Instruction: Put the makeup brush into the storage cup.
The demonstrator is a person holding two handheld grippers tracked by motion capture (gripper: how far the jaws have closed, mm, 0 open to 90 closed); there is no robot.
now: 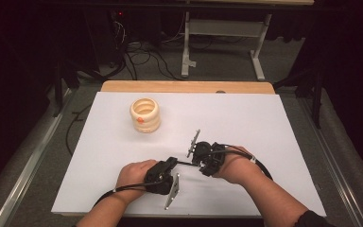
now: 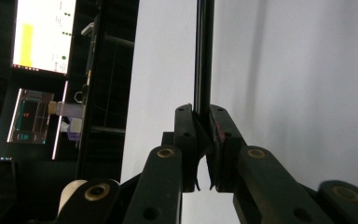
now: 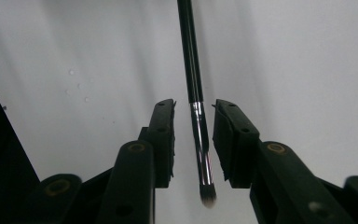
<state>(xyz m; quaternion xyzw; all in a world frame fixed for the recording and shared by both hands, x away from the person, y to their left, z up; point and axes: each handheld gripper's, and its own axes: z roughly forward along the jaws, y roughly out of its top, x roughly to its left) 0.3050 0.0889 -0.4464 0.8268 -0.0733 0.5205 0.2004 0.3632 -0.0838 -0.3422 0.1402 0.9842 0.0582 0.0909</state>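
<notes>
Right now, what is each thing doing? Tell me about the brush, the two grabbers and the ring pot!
Brush: held level above the table between the two grippers, bristle end inside the right gripper's jaws.
Left gripper: shut on the brush handle.
Right gripper: open, pads apart from the brush on both sides.
Ring pot: upright on the table, far from both hands, untouched.
Table: white top, the pot standing on it.

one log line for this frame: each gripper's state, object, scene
left gripper: shut on brush handle | right gripper: jaws open, brush ferrule end between, not pressed | cream ringed holder: upright, apart | white table
</notes>
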